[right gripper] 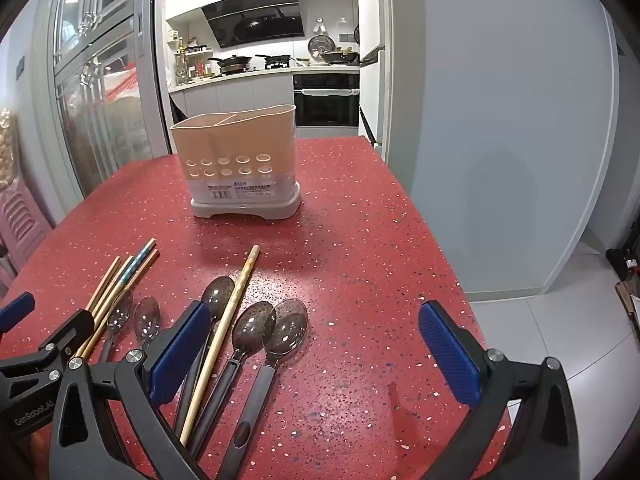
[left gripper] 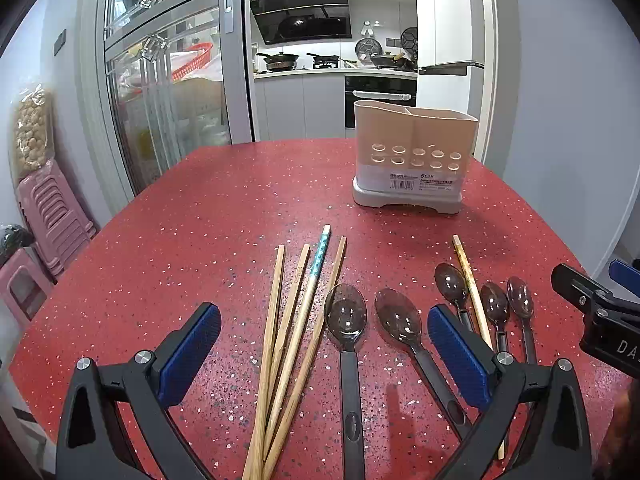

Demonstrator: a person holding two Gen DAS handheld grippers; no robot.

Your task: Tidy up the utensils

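Since nothing is sitting in the holder [left gripper: 414,152] yet, we are judging this as the very start: picking the first utensil. We are holding the left gripper [left gripper: 324,356] low over the red table [left gripper: 224,208], jaws spread wide and empty, with the bundle of four chopsticks [left gripper: 294,332] and the two big spoons [left gripper: 348,320] lying between its blue pads [left gripper: 192,352]. We are keeping the right gripper [right gripper: 316,356] spread wide and empty too, hovering over bare table just right of the three smaller spoons [right gripper: 256,332]; its left pad is sitting over the handle of the leftmost one. A single chopstick [right gripper: 224,328] is lying diagonally among those spoons, touching or crossing at least one of them. The holder is standing upright toward the far side of the table, well apart from the utensils, with an inner divider showing at the top. For the next move, we are expecting to need one gripper lowered around a single item, probably the chopstick bundle on the left, closing near the thick ends. The chopsticks are fanning out, so gathering all four in one close is looking doubtful. The stray chopstick is likely needing a separate pick.
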